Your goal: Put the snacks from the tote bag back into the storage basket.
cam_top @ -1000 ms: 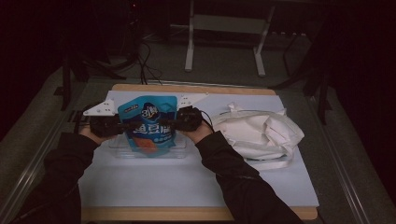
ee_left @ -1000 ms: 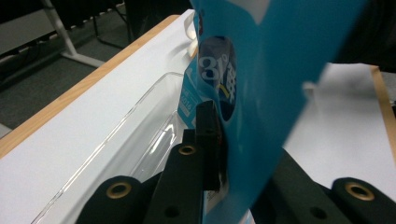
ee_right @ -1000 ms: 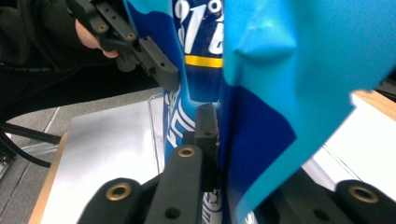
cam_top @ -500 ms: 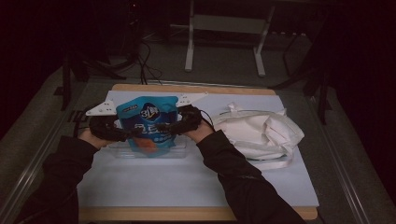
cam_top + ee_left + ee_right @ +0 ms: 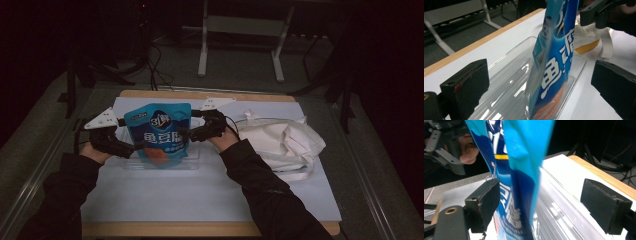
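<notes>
On my left, the left gripper [image 5: 131, 148] sits low beside the blue snack bag [image 5: 159, 134]. In the left gripper view its 2 fingers [image 5: 465, 86] stand wide apart, with the bag [image 5: 554, 65] between them and touching neither. The bag stands upright in a clear plastic tray [image 5: 192, 162] at the middle of the surface [image 5: 200, 200], which is covered with a white sheet. From the left gripper view I see the tray [image 5: 509, 82] is ribbed on its floor. The right gripper [image 5: 187, 134] is at the bag's right edge, a little higher. In the right gripper view its fingers [image 5: 482, 203] are spread too; the bag [image 5: 516, 182] passes just beside the left one, though I cannot tell whether they touch. Farther right, a crumpled white cloth bag [image 5: 285, 142] lies on the surface, apart from the tray.
</notes>
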{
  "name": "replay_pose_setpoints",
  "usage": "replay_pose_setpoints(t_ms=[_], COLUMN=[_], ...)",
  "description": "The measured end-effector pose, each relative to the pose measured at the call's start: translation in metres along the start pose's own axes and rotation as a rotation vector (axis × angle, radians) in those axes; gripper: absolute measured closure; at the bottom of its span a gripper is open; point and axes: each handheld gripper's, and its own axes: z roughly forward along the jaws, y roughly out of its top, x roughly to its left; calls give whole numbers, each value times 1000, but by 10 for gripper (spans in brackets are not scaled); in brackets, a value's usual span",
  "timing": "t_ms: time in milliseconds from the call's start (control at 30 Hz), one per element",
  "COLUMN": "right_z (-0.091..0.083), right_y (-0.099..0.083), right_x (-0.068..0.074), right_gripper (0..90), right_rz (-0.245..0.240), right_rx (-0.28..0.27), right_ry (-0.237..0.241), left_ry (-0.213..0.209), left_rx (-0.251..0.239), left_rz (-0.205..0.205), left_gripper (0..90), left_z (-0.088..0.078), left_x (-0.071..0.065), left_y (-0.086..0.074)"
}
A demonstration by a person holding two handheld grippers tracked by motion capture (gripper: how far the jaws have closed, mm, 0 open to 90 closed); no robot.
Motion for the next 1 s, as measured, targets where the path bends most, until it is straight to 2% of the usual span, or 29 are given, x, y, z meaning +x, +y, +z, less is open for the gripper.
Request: replay_pose_setpoints(t_ms=[67, 167, 367, 533, 567, 833, 1000], right_z=[-4, -11, -24, -34, -35, -54, -62], right_y=[-2, -4, -8, -13, -13, -23, -26], right_x=[-1, -1, 0, 1, 1, 1, 2], right_gripper=[161, 161, 161, 164, 164, 164, 165], right_rz=[1, -5, -3, -12, -12, -2, -1], right_rx=[-1, 2, -1, 3, 3, -8, -11], right_ry=[-6, -15, -42, -67, -71, -85, -95], left_ry=[23, 62, 87, 123, 146, 148, 178], left_rx=[8, 8, -4, 11, 21, 8, 9], left_rz=[4, -14, -33, -29, -22, -51, -59], left_gripper=[19, 20, 20, 19, 19, 19, 20], left_z=[-2, -5, -12, -17, -18, -26, -30], left_x=[-4, -9, -19, -31, -35, -53, -61], left_y=[-3, -8, -15, -19, -22, -37, -43])
